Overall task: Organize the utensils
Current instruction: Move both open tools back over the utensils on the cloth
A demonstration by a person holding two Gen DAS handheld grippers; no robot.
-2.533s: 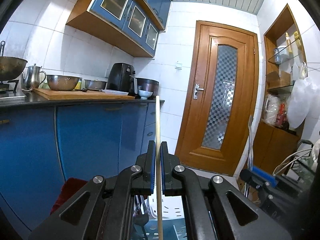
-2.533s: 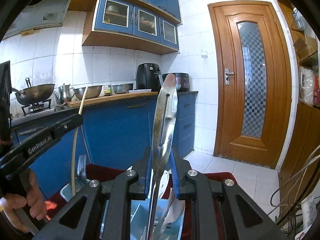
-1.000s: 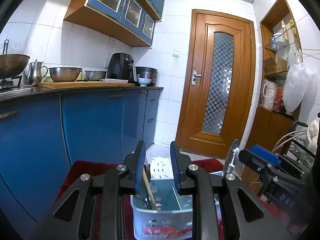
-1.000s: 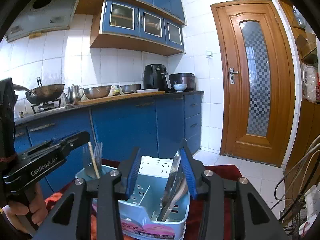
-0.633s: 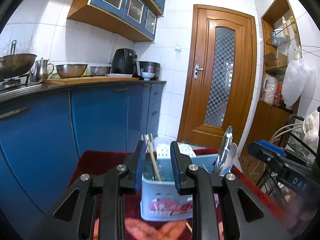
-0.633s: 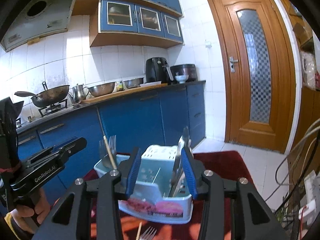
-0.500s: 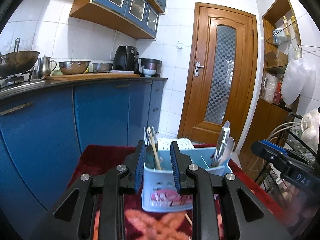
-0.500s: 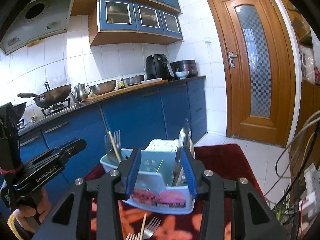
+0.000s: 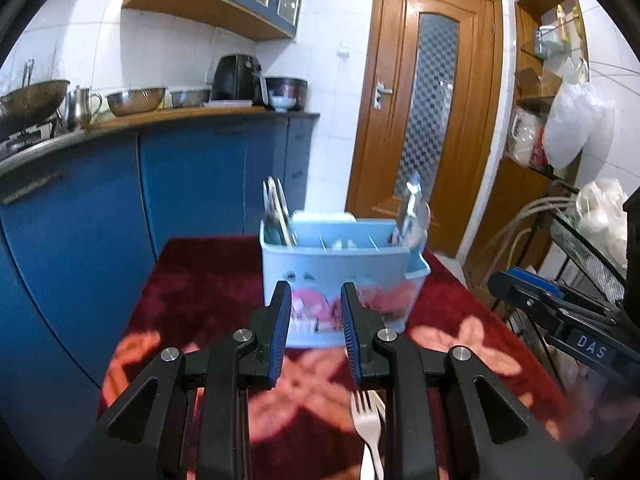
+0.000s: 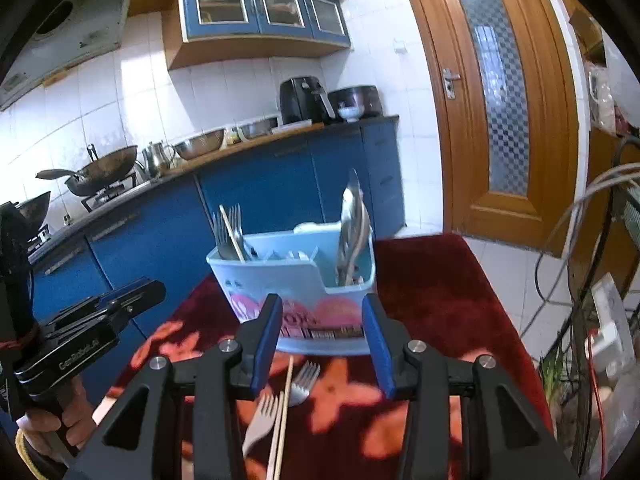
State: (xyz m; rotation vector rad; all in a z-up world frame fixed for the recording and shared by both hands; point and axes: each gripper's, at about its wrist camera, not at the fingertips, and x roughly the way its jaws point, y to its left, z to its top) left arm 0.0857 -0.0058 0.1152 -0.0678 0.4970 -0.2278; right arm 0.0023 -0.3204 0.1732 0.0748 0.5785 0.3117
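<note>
A light blue utensil caddy [image 9: 340, 276] [image 10: 296, 280] stands on the red floral cloth [image 9: 200, 280]. Its left compartment holds forks and a chopstick [image 10: 232, 236]; its right compartment holds a metal spatula and spoons [image 10: 352, 232]. My left gripper [image 9: 314, 320] is open and empty, just in front of the caddy. My right gripper [image 10: 320, 328] is open and empty, also in front of it. On the cloth near me lie a white plastic fork [image 9: 368, 428], a chopstick [image 10: 282, 420] and two forks [image 10: 304, 380].
Blue kitchen cabinets [image 9: 180, 184] with pans and bowls on the counter run along the left. A wooden door [image 9: 424, 104] stands behind the table. Shelves, bags and cables [image 9: 560, 128] fill the right side. The table edge drops off on both sides.
Both grippers opened and let go of the chopstick and the spatula in the caddy, then drew back and lower. Loose forks and a chopstick on the cloth came into view.
</note>
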